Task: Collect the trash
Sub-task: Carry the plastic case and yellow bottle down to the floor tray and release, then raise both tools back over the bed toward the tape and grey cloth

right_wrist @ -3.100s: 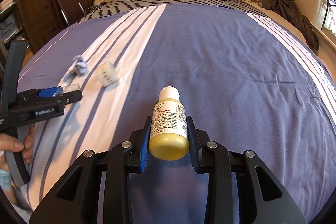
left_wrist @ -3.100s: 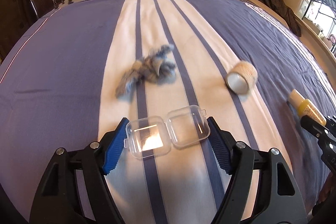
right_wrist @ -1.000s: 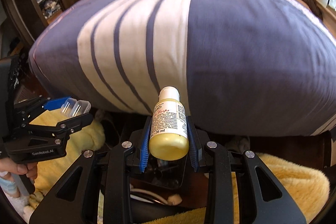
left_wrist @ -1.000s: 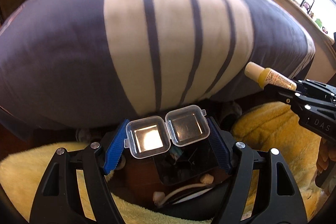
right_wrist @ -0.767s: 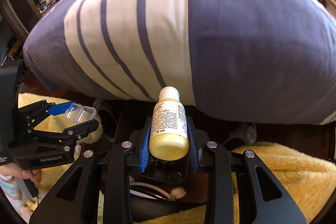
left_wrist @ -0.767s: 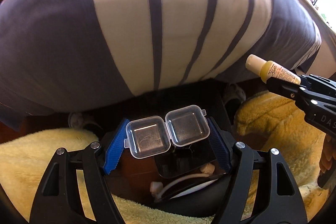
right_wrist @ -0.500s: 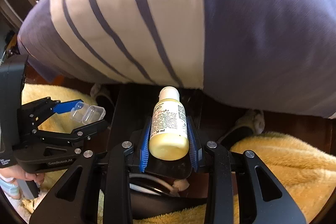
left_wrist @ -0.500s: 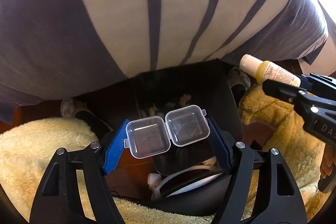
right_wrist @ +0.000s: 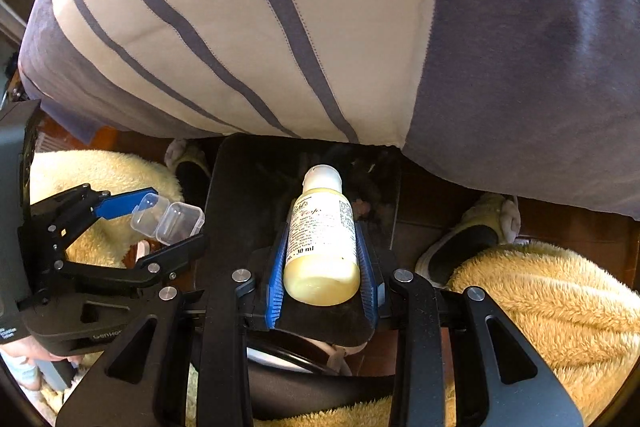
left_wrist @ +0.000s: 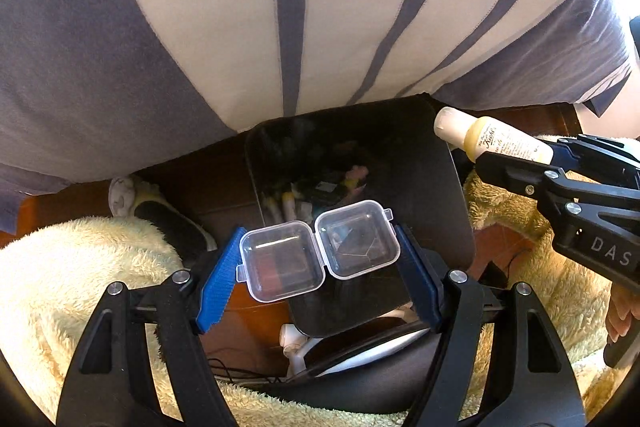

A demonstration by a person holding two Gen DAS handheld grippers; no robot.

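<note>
My left gripper is shut on a clear hinged plastic case, lid spread flat, held over a black trash bin on the floor at the bed's foot. Several small scraps lie in the bin's bottom. My right gripper is shut on a small yellow bottle with a white cap, also above the black trash bin. In the right wrist view the left gripper with the clear case hangs at the bin's left rim. The yellow bottle shows at the bin's right edge in the left wrist view.
The striped purple and white bedcover bulges over the bin's far side. Fluffy yellow fabric lies on both sides, with slippers on the brown floor. A black and white device sits just below the grippers. A hand holds the right gripper.
Both grippers have dropped from over the bed edge and tipped downward, so the black bin now fills the middle of both views. Both grips are unchanged.
</note>
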